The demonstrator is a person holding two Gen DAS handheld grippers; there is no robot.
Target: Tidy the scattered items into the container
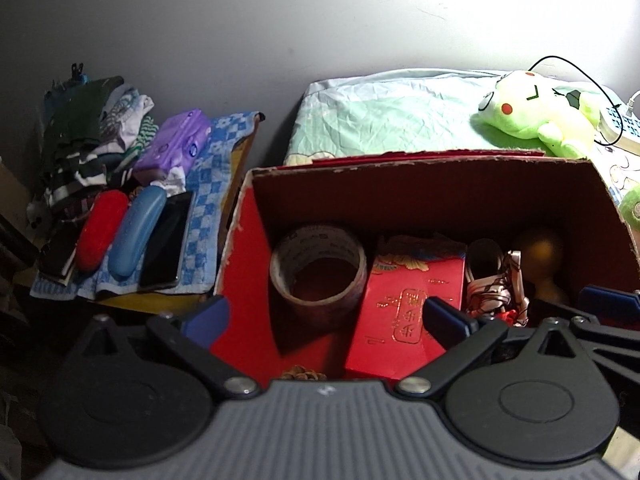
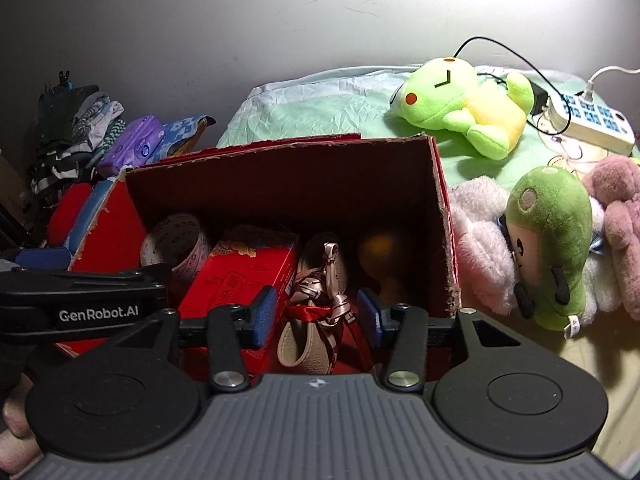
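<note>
- "GenRobot.AI" in white letters on the black body of the left gripper (image 2: 84,312), right wrist view.
- Red packet (image 1: 404,312): gold Chinese characters inside a gold frame; strokes too small to read for sure.
- Tape roll (image 1: 318,276): printed lettering runs around its band, too blurred to read.
- Purple tissue pack (image 1: 174,142): light print on the wrapper, not legible.
- Green plush (image 2: 550,240): small white tag at its bottom edge, print too small to read.
</note>
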